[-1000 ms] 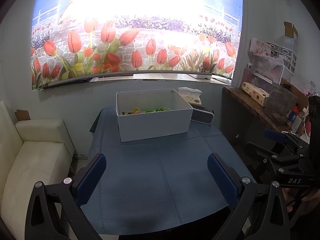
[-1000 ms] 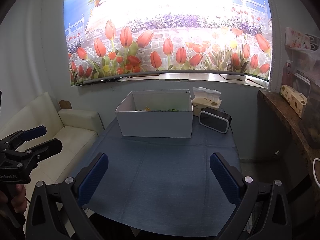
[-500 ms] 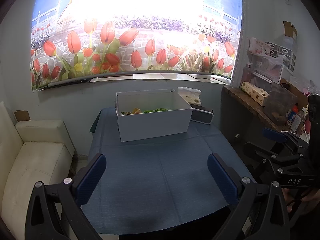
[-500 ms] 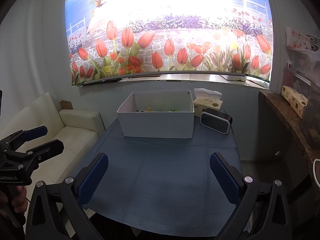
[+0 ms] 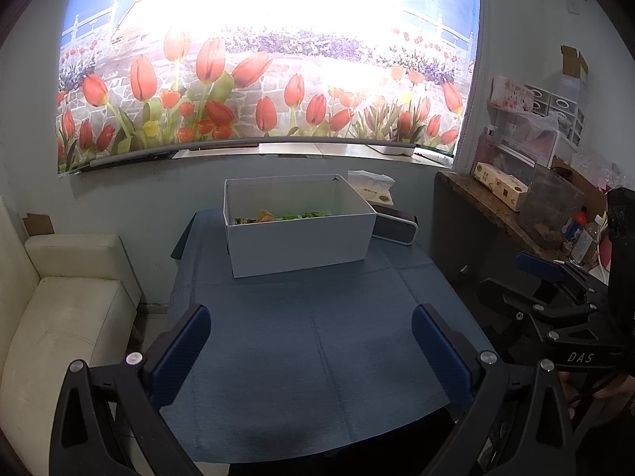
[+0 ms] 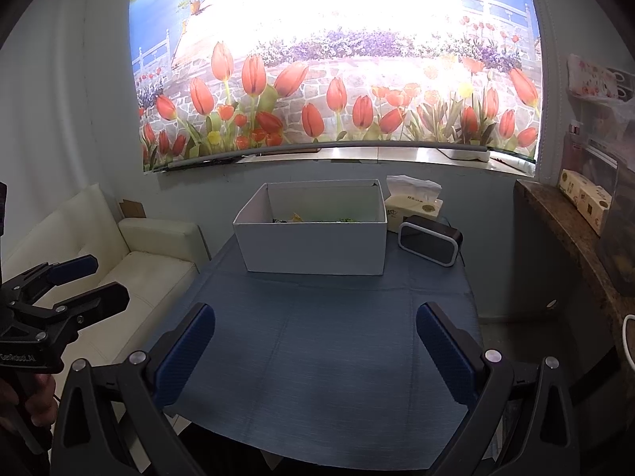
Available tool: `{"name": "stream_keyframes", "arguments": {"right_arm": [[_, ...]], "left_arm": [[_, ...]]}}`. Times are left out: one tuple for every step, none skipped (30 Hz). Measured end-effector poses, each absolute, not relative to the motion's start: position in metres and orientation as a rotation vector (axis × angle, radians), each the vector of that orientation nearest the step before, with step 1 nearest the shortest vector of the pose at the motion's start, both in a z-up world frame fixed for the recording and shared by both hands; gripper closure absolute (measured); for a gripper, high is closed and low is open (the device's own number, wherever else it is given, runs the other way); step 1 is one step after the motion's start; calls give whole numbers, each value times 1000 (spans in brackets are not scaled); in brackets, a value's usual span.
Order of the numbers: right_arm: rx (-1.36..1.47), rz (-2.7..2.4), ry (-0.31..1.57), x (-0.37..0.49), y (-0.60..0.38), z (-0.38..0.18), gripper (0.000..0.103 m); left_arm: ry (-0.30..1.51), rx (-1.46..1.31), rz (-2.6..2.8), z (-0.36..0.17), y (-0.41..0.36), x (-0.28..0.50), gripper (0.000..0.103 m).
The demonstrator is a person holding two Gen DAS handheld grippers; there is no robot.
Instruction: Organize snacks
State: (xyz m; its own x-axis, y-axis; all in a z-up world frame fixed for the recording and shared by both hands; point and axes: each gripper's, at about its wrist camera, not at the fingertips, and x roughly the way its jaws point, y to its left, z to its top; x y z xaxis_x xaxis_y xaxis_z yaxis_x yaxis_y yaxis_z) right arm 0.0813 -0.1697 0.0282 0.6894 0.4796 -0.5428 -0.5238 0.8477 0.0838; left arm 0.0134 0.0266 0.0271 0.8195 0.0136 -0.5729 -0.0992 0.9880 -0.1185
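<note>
A white open box [image 5: 301, 242] stands at the far side of the blue-covered table [image 5: 309, 341]; it also shows in the right wrist view [image 6: 313, 246]. Snack packets [image 5: 278, 216], green and orange, lie inside it, mostly hidden by its front wall; they also show in the right wrist view [image 6: 317, 219]. My left gripper [image 5: 311, 341] is open and empty over the near part of the table. My right gripper [image 6: 315, 341] is open and empty, also over the near part. Each gripper shows at the edge of the other's view.
A tissue box [image 6: 412, 206] and a black-and-white clock or speaker [image 6: 430, 246] stand right of the box. A cream sofa [image 5: 59, 317] is on the left. A cluttered wooden shelf [image 5: 516, 206] is on the right. A tulip mural covers the wall.
Almost nothing has changed; the right wrist view has shifted very slightly. Both grippers stay open and empty.
</note>
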Motion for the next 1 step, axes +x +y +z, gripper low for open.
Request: {"name": "stream_keyframes", "arguments": {"right_arm": [[-80, 562, 584, 81, -170, 28, 0]], "left_arm": [[605, -145, 56, 27, 27, 13, 0]]}}
